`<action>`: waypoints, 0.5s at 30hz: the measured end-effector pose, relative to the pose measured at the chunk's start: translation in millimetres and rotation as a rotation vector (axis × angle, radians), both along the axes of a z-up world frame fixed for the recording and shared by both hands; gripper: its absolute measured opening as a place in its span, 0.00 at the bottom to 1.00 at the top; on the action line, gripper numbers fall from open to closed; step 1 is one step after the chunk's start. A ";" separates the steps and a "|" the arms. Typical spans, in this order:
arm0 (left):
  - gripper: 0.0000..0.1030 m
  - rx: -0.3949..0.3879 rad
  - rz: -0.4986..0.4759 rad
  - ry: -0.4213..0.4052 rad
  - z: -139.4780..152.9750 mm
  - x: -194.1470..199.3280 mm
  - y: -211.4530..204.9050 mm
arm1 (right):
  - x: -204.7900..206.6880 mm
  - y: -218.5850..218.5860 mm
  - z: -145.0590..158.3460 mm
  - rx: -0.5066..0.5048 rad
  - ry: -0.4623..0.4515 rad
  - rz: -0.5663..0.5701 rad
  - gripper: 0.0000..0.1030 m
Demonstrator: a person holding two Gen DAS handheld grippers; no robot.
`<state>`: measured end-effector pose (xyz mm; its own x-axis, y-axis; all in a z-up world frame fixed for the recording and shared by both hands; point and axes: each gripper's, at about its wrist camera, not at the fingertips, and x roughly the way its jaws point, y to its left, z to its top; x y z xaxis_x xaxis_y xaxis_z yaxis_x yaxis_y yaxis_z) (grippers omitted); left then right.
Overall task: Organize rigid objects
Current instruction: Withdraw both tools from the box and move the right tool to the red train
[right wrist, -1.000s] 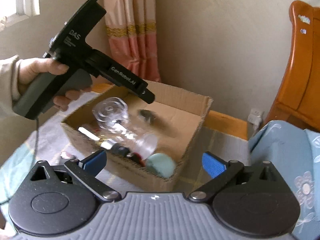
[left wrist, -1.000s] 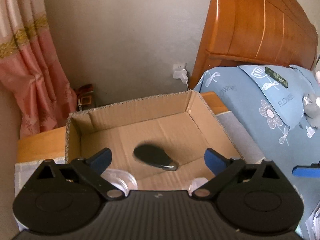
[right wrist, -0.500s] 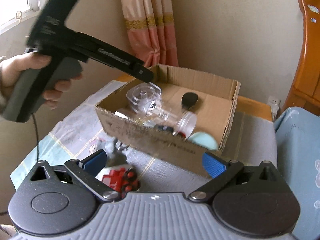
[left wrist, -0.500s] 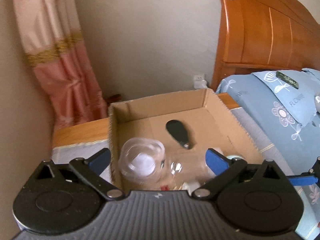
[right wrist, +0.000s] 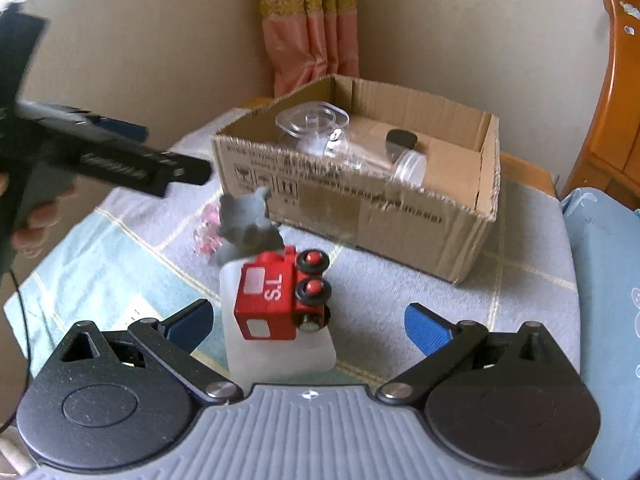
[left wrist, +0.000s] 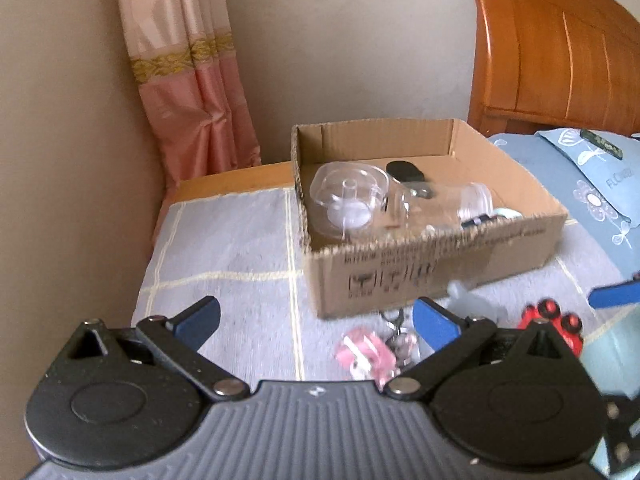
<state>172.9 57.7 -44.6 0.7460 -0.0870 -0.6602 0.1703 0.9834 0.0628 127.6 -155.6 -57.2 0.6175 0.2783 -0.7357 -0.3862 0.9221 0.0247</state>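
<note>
A cardboard box [left wrist: 432,268] [right wrist: 376,208] stands on the checked cloth and holds a clear plastic container [left wrist: 348,196] [right wrist: 314,128], a clear jar [left wrist: 468,200] and a black oval object [left wrist: 404,170]. My left gripper [left wrist: 316,320] hovers empty in front of the box, its jaws still opening, over bare cloth beside a pink trinket [left wrist: 364,354]. My right gripper [right wrist: 308,322] is open, low over a red toy train [right wrist: 282,296] that lies on a frosted white block [right wrist: 276,354]. A grey figurine [right wrist: 246,224] stands behind the train.
A wooden headboard [left wrist: 556,48] and blue flowered bedding [left wrist: 592,184] lie right of the box. A pink curtain [left wrist: 188,80] hangs at the back left by the wall. A hand holds the left gripper's body [right wrist: 108,160] at the left of the right wrist view.
Both grippers pulled back from over the box and dropped lower. The left one now faces the box's front wall. The red train, out of view before, now lies between the right gripper's fingers.
</note>
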 end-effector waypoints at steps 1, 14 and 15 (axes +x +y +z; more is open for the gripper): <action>0.99 -0.003 -0.006 -0.001 -3.3 -3.9 0.9 | 1.0 0.0 -2.2 -0.002 0.003 -0.006 1.00; 0.99 0.012 -0.081 0.039 -31.6 -30.0 -8.3 | 15.7 -23.3 -16.3 0.065 0.035 -0.121 1.00; 0.99 0.017 -0.084 0.043 -32.8 -29.7 -9.0 | 17.1 -26.9 -16.5 0.069 0.037 -0.136 1.00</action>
<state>143.2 48.7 -77.4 0.7075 -0.1365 -0.6934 0.2548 0.9645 0.0701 144.7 -182.4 -73.6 0.6259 0.2449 -0.7405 -0.2556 0.9614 0.1019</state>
